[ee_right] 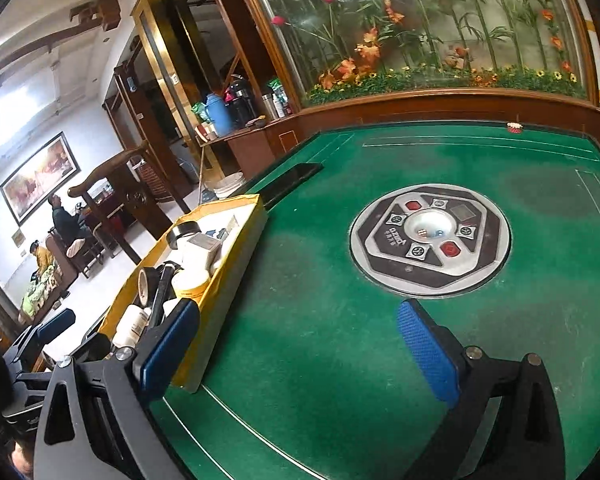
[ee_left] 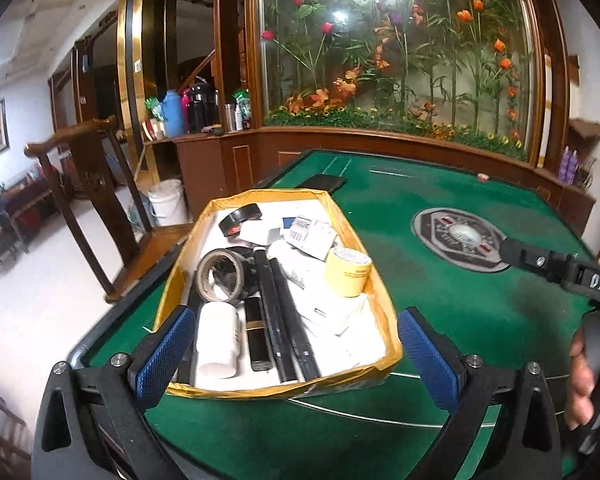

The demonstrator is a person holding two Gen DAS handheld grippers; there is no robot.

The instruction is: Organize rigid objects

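My left tongs are spread as wide as they go, pinching nothing; their blue pads stand on either side of the near end of a shallow yellow-edged box, the left pad in front of its near-left corner and the right pad just off its right wall, and I cannot tell whether either touches it. My right tongs are likewise spread wide and empty, above bare green felt, with the left pad in front of that same box's near corner.

In the left view the box sits at about twelve o'clock from my left tongs, on the green counter. Inside it, at the near end, a white bottle lies on its side beside a black lighter-shaped case and two long black sticks. Beyond these, at eleven o'clock, lies a grey tape roll, and further back a black tape roll. At one o'clock a yellow tape roll lies on white paper packets.

A round grey control panel is set in the counter's middle, at one o'clock from my right tongs. A dark phone lies beyond the box's far end.

In the left view, my right hand wraps its handle at three o'clock, the tool angled towards the panel.
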